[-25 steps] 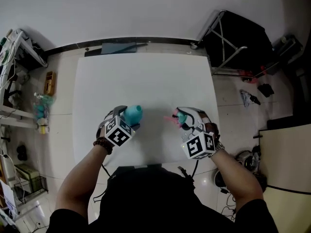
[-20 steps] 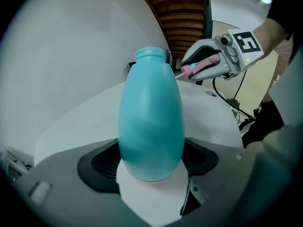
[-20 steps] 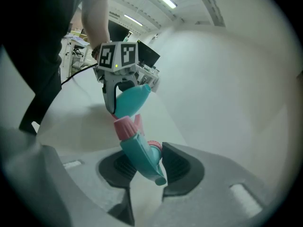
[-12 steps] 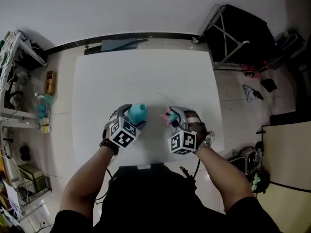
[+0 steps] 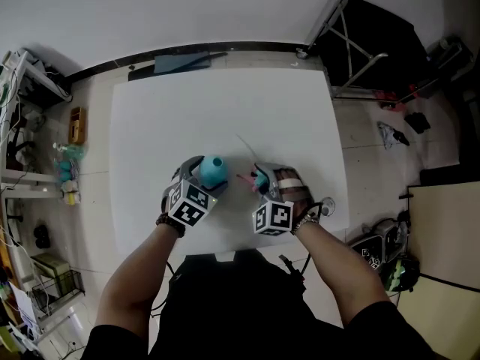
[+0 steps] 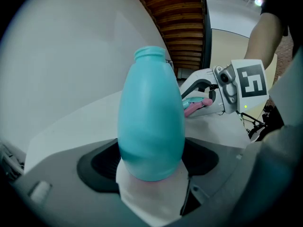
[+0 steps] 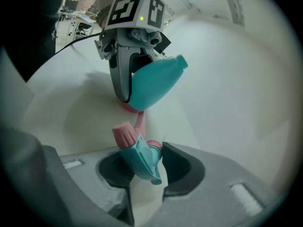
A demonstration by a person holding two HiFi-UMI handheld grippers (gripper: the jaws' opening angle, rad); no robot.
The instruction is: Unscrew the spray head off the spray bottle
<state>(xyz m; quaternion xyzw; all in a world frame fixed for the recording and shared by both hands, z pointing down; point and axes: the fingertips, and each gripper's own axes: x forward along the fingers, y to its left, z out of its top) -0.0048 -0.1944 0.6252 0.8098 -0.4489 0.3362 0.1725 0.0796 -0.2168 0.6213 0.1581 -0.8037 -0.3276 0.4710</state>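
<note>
Two separate pieces: the left gripper's (image 5: pixel 201 178) jaws clench the teal spray bottle (image 6: pixel 151 122), its neck bare, near the surface's (image 5: pixel 187 111) six-o'clock edge. At the bottle's three o'clock, the right gripper's (image 5: pixel 262 180) jaws pinch the spray head (image 7: pixel 138 156) — pink nozzle up.

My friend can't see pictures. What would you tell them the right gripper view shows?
The right gripper clamps a teal plastic spray head with a pink nozzle between its grey jaws, off its bottle. Beyond it, the left gripper holds the teal plastic bottle, neck open, over a white table.
</note>
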